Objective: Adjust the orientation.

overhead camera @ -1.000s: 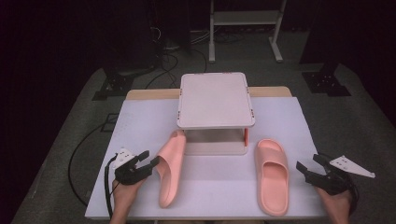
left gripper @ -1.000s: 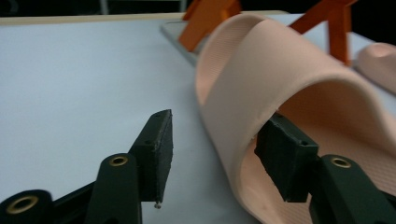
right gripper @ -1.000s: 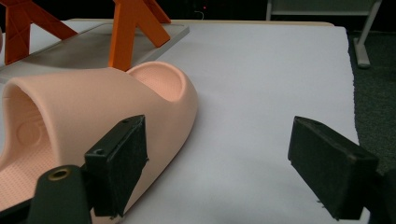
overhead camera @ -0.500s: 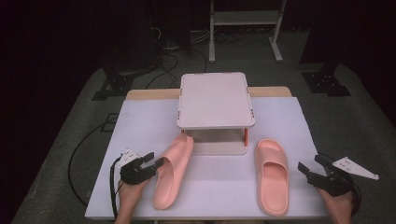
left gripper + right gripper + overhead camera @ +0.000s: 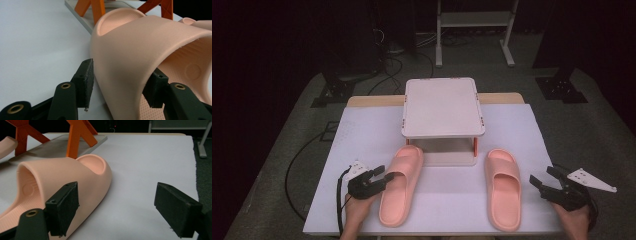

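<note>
Left slipper (image 5: pixel 401 184) lies lower left of centre, toe touching the rack (image 5: pixel 443 107). Left gripper (image 5: pixel 382 178) straddles its strap, apparently clamped. Foam looks light, soft, springy; strap edge suits gripping. Right gripper (image 5: pixel 546 177) stands apart, empty.

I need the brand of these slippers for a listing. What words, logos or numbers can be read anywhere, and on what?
No readable text anywhere.
Left slipper: a round embossed mark on the footbed, too faint to read.
Right slipper: a raised mark inside, too blurred to read.
Small shelf rack: no markings.
</note>
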Demonstrator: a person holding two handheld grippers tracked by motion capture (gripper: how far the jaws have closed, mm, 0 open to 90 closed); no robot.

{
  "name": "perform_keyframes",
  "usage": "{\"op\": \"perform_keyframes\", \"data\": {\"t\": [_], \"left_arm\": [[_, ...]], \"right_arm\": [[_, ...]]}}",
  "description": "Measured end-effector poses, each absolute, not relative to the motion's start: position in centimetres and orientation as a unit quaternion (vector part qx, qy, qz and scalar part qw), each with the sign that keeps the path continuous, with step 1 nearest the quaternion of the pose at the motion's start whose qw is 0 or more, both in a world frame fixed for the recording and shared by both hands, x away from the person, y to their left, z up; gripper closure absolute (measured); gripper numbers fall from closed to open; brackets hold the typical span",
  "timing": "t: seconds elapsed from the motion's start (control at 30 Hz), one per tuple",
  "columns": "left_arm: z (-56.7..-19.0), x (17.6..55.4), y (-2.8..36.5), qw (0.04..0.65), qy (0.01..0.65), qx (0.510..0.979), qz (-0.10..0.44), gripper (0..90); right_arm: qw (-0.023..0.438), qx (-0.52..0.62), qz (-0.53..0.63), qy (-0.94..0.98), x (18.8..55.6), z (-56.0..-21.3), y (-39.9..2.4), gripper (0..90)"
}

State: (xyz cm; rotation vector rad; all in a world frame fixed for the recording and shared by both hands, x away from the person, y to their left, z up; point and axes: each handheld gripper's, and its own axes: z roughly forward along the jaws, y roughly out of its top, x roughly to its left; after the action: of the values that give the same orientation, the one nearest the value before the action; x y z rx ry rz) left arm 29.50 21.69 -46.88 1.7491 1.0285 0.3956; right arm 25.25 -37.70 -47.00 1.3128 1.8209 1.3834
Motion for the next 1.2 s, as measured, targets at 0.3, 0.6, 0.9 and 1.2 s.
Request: {"op": "perform_keyframes", "data": {"t": [0.3,0.6,0.9,1.2], "left_arm": [[-46.9,29.2,21.3,0.507,0.421,0.733,0.169,58.4],[-46.8,28.8,20.9,0.503,0.424,0.729,0.188,64.7],[-46.9,28.8,20.6,0.503,0.428,0.728,0.182,68.0],[-46.6,28.4,21.0,0.517,0.427,0.721,0.176,70.3]], "right_arm": [[0.242,0.469,0.532,0.662,24.1,-46.5,-37.5,19.3],[0.228,0.442,0.533,0.684,24.3,-46.4,-35.6,19.3],[0.222,0.425,0.519,0.707,24.7,-46.5,-33.4,23.1],[0.226,0.436,0.484,0.724,25.7,-46.8,-31.8,37.6]]}}
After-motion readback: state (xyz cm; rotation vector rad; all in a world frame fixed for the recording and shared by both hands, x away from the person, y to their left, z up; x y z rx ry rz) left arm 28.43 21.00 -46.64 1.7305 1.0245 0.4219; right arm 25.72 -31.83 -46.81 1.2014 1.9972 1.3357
